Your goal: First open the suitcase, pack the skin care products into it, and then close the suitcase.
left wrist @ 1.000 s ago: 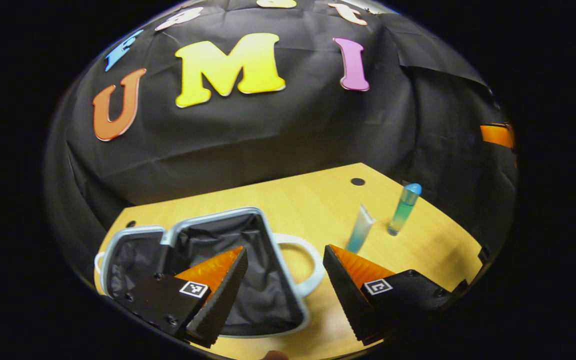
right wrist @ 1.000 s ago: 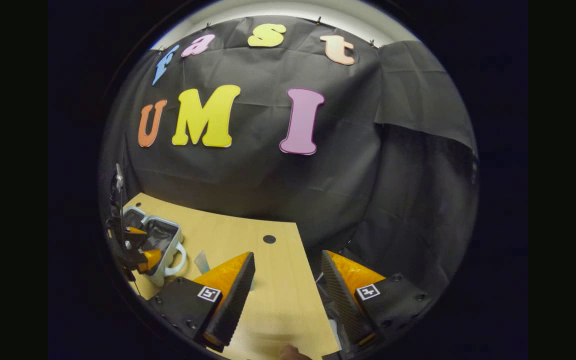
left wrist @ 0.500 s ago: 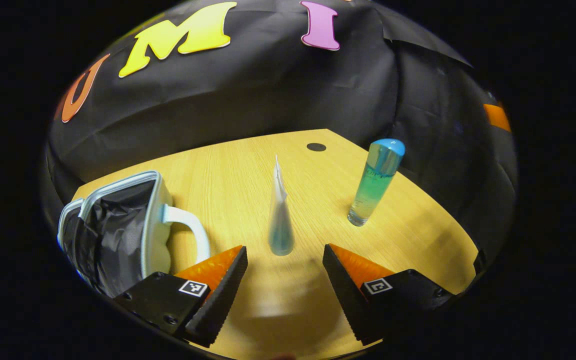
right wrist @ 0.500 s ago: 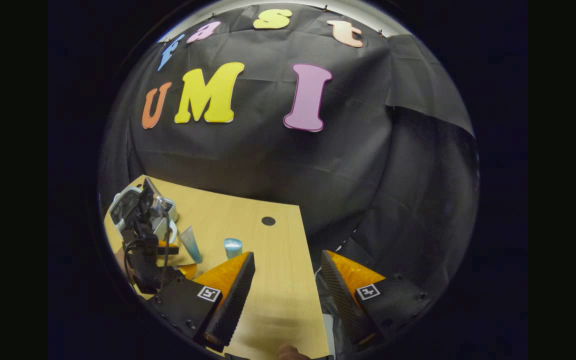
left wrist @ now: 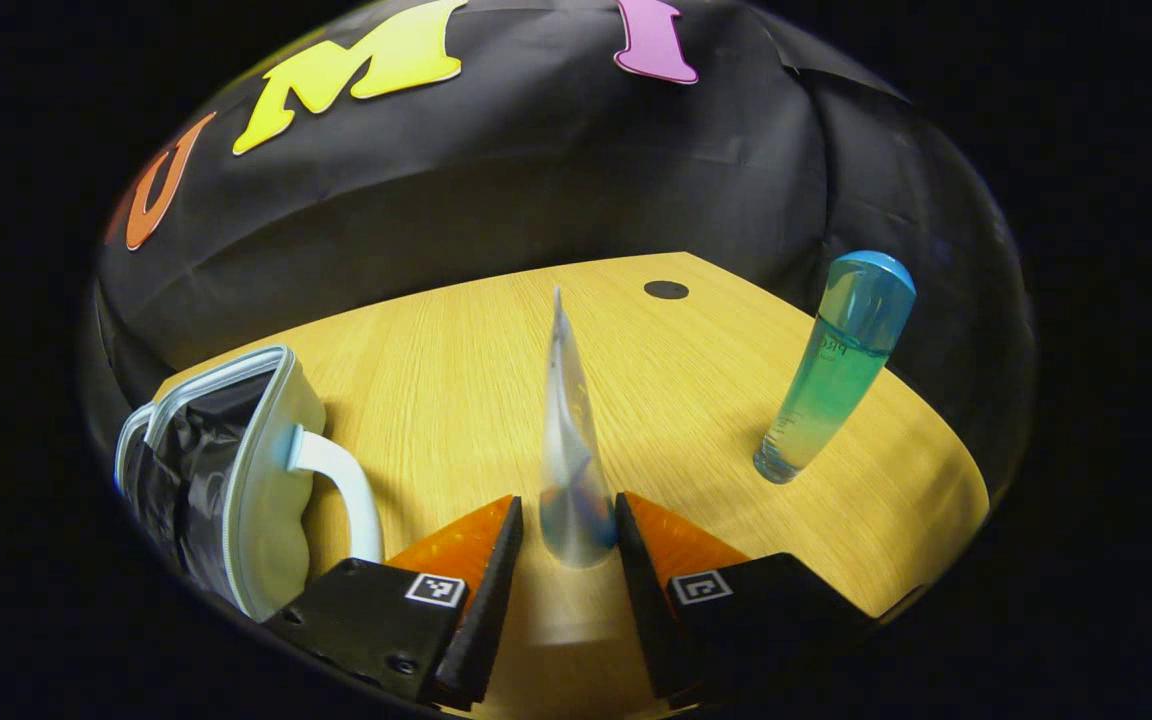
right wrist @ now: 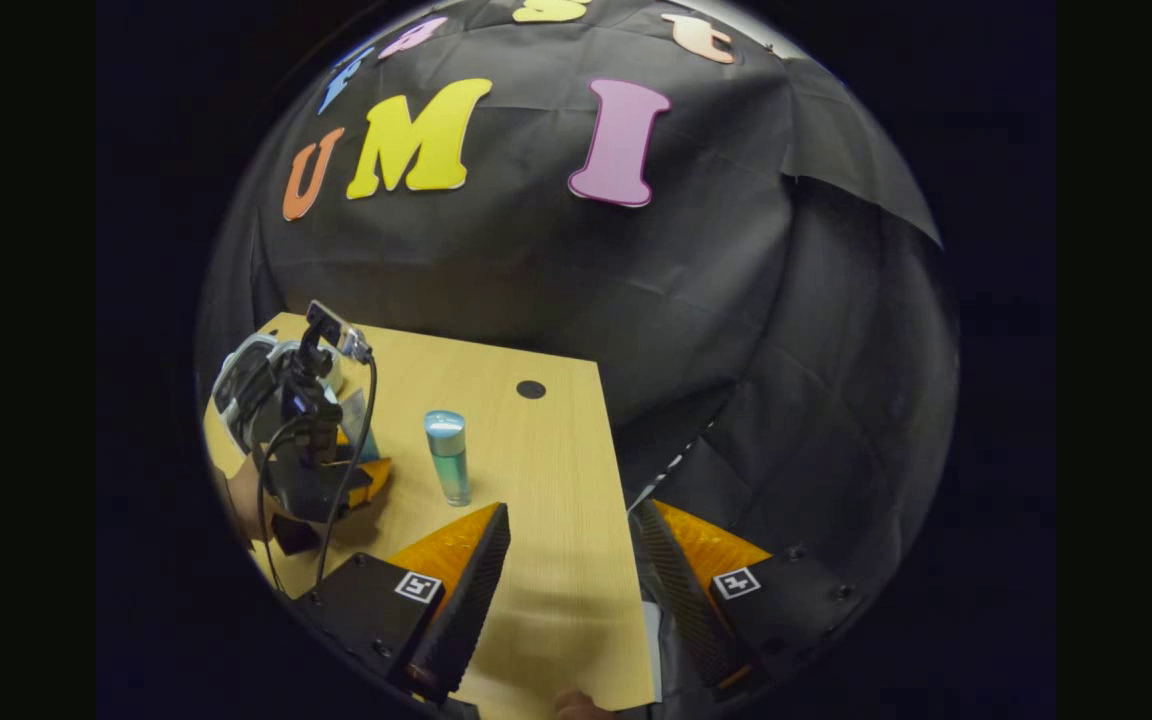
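A small pale-blue suitcase [left wrist: 276, 440] lies open at the left of the wooden table [left wrist: 436, 360], its dark lining showing and its handle toward me. A translucent tube [left wrist: 568, 450] stands upright on its cap between the fingers of my left gripper [left wrist: 569, 505], which have closed in on its lower part. A tall blue-green bottle [left wrist: 836, 370] stands to the right, untouched. In the right gripper view, the bottle [right wrist: 448, 455] stands ahead-left of my open right gripper [right wrist: 573, 510], which hovers over the table's right edge. The left gripper [right wrist: 356, 475] is farther left beside the suitcase [right wrist: 246, 385].
A dark round hole [left wrist: 666, 290] marks the table's far end. The black cloth wall rises right behind the table. A hand [right wrist: 246, 505] holds the left gripper, with a cable hanging from it. The table's right edge [right wrist: 616, 520] drops off under my right gripper.
My left gripper swung from over the suitcase to the tube, moved up to it and closed its fingers around it. The right gripper tilted downward, staying open.
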